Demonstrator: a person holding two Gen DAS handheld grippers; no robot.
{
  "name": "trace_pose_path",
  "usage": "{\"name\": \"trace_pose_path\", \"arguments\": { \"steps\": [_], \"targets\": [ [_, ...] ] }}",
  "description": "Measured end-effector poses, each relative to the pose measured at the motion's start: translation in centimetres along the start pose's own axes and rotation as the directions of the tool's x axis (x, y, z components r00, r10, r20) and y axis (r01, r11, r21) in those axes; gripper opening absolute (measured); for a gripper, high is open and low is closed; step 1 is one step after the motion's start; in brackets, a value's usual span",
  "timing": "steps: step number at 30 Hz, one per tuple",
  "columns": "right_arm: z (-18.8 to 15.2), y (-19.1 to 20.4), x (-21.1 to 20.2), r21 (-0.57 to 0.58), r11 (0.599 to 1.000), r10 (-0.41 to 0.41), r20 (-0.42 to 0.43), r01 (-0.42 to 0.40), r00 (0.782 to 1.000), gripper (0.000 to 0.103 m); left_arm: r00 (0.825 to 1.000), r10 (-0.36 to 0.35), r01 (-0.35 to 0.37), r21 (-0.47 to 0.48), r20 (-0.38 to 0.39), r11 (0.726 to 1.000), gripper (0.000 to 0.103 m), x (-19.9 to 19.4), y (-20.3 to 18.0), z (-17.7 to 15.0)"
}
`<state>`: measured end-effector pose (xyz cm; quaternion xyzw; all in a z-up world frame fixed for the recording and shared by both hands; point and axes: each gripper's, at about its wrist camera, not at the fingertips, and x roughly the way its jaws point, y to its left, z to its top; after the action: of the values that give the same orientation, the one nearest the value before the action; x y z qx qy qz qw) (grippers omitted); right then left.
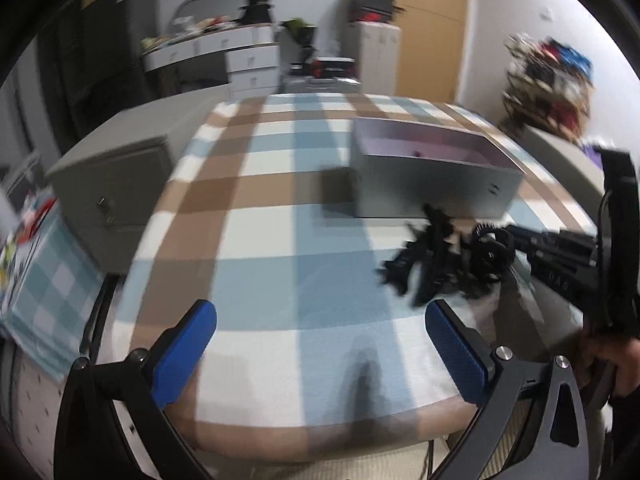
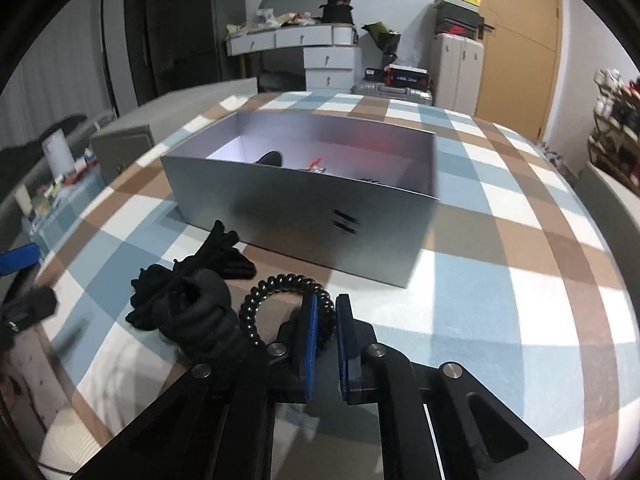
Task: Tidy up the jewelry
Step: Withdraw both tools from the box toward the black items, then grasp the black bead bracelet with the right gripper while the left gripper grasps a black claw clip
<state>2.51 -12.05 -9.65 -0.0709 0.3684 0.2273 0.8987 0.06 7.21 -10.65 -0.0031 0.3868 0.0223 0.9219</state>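
In the right wrist view my right gripper (image 2: 325,312) is shut on a black spiral hair tie (image 2: 280,284), which has a black fabric bow (image 2: 188,300) attached on its left. It hangs just above the checked cloth in front of the open grey box (image 2: 288,208), which holds a few small items. In the left wrist view my left gripper (image 1: 320,320) is open and empty above the checked table (image 1: 260,240). The hair tie and bow (image 1: 440,256) and the right gripper show to its right. The grey box (image 1: 432,188) stands behind them.
A grey cabinet (image 1: 108,176) stands beside the table on the left. White drawers (image 2: 328,64), a suitcase and a wooden door lie beyond the table's far edge. A cluttered side table (image 2: 52,188) is at the left.
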Motion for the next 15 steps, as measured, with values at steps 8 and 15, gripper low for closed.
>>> {"name": "trace_pose_path", "arguments": {
  "steps": [8,15],
  "targets": [
    [-1.4,-3.3,-4.3,0.110,0.989,0.083,0.123,-0.096,0.989,0.008,0.997,0.001,0.009,0.129,-0.077,0.992,0.102,2.4,-3.1,1.3],
    [-2.6,-3.8,-6.1,0.109,0.981,0.138,0.196,-0.162,0.971,0.008,0.990,0.073,-0.040,0.254,-0.122,0.966,0.102,3.7,-5.2,1.3]
  ]
}}
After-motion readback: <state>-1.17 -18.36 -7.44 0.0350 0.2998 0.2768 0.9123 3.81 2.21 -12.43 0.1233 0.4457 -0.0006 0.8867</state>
